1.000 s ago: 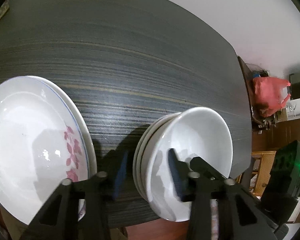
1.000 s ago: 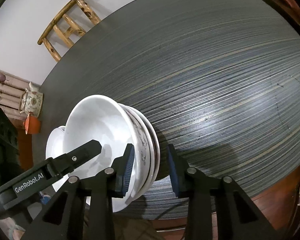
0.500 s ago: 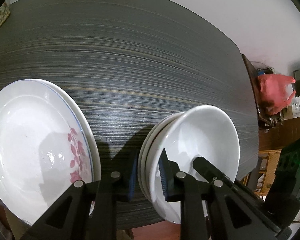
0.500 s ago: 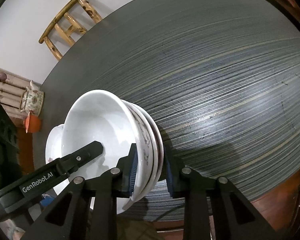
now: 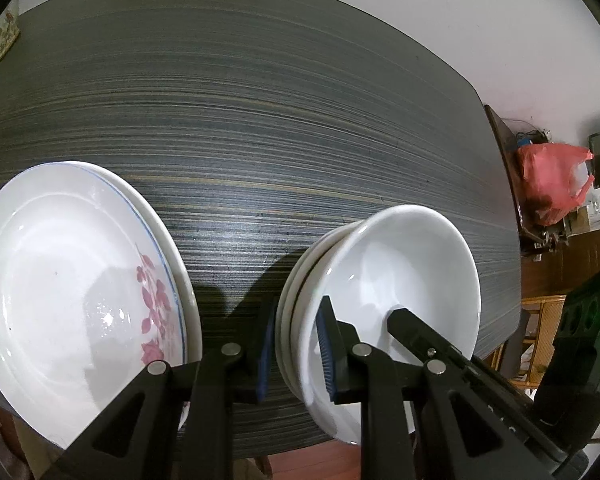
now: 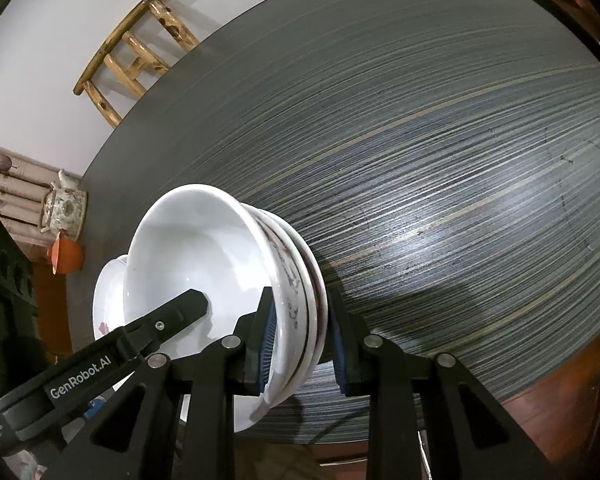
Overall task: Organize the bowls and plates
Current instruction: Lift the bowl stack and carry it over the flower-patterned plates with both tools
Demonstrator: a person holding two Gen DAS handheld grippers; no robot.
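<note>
Through my left wrist camera, my left gripper (image 5: 296,344) was clamped on the rim of the bowl stack (image 5: 380,276): one blue pad pressed the outside of the nested rims, the other sat inside the top bowl, on its white wall. The stack stood right at my fingertips, near the table (image 5: 260,120) edge closest to me. Left of the gripper, just beside its outer finger, lay the plates (image 5: 72,280), the top one white with pink flowers and a thin blue line round the rim, another rim showing under it. My right gripper (image 5: 412,328) reached into the top bowl from the right, its finger resting inside. Far off to the right, past the table, hung a red bag (image 5: 552,180)

Through my right wrist camera, my right gripper (image 6: 300,340) pinched the same stack (image 6: 204,256) on the opposite rim: the inner pad lay against the top bowl's inside wall, the outer pad against the lowest rim, with several patterned rims squeezed between them. The left gripper (image 6: 180,312) came in from the left, its black finger down in the bowl. Behind the stack on that side, a plate (image 6: 108,300) edge showed. The dark striped table (image 6: 420,160) stretched away ahead of my fingers, bare. Beyond its far left edge stood a wooden chair (image 6: 136,56), and a teapot (image 6: 64,208) sat off to the left
</note>
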